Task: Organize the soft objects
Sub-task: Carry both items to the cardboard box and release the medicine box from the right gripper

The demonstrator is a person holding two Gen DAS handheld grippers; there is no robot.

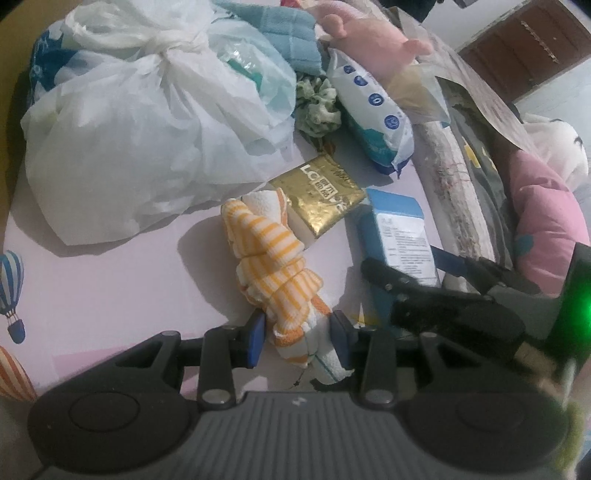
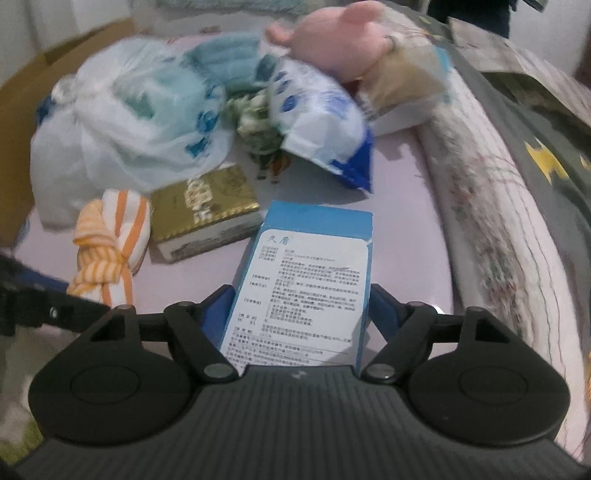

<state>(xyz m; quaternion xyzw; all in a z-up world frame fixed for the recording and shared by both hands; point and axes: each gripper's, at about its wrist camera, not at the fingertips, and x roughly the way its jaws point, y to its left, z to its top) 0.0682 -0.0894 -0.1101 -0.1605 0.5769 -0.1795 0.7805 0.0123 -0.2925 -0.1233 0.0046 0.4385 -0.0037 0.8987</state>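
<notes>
An orange-and-white striped cloth [image 1: 269, 258], knotted into a bundle, lies on the pink sheet [image 1: 110, 288]. My left gripper [image 1: 297, 332] is shut on its near end, a blue pad pressed against each side. A blue carton with a white printed label [image 2: 306, 266] rests lengthwise between the fingers of my right gripper [image 2: 301, 310], whose pads bear on both of its long sides. In the left wrist view that carton [image 1: 402, 229] sits just right of the cloth, with the right gripper [image 1: 406, 262] around it. The striped cloth [image 2: 110, 243] shows left of the carton in the right wrist view.
A gold foil pack [image 1: 317, 192] touches the cloth's far end. Behind it are tied white plastic bags [image 1: 129, 129], a blue towel [image 1: 280, 33], a green floral cloth [image 1: 317, 103], a white-and-blue soft pack [image 1: 373, 107] and a pink plush [image 1: 365, 37]. A rolled quilt [image 1: 454, 184] borders the right.
</notes>
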